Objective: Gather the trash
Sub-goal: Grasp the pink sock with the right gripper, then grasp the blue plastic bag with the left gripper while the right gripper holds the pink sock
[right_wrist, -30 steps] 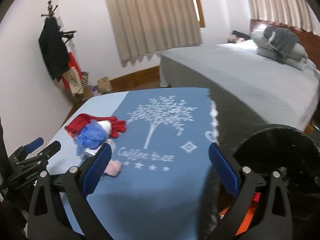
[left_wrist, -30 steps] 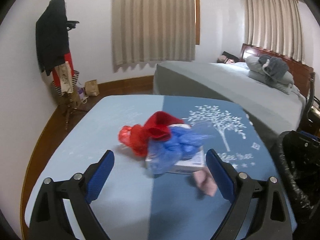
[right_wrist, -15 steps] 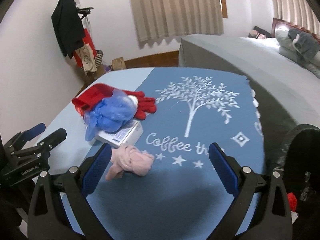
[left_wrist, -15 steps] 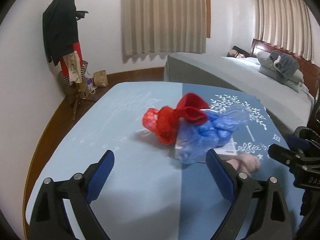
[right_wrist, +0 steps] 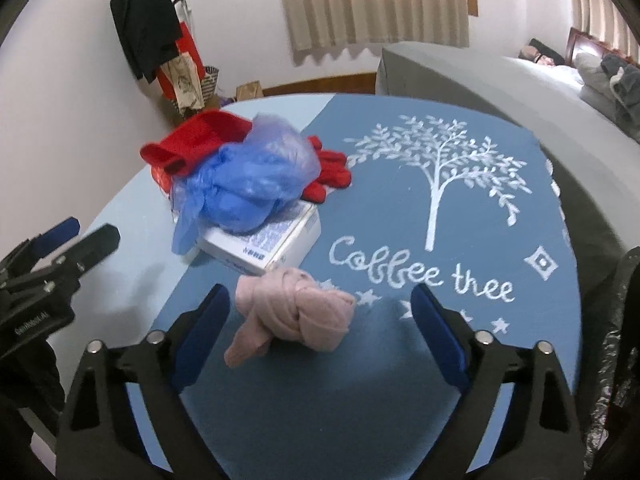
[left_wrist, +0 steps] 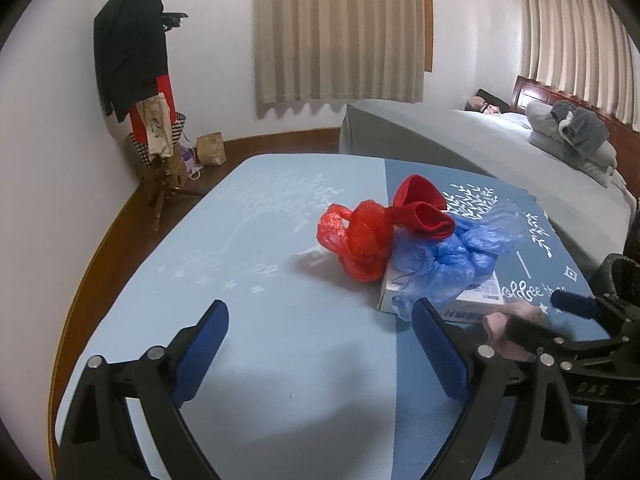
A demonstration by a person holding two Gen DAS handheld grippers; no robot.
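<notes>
A pile lies on the blue table [left_wrist: 248, 264]: a crumpled red plastic bag [left_wrist: 356, 240], a red glove [left_wrist: 424, 212], a crumpled blue plastic bag [left_wrist: 448, 264] on a white box [left_wrist: 472, 304], and a knotted pink cloth [right_wrist: 296, 316]. My left gripper [left_wrist: 320, 348] is open and empty, short of the pile. My right gripper [right_wrist: 320, 328] is open with the pink cloth lying between its fingers, untouched. The blue bag [right_wrist: 252, 180], box [right_wrist: 272, 244] and red glove [right_wrist: 328, 172] lie beyond it.
A black-lined trash bin [right_wrist: 624, 360] stands at the table's right edge. A bed [left_wrist: 480, 148] with folded bedding lies behind the table. A coat rack [left_wrist: 136, 56] with bags stands in the left corner.
My right gripper has moved forward and left until the pink cloth sits between its fingers. My left gripper has swung left, so the pile now lies to its right.
</notes>
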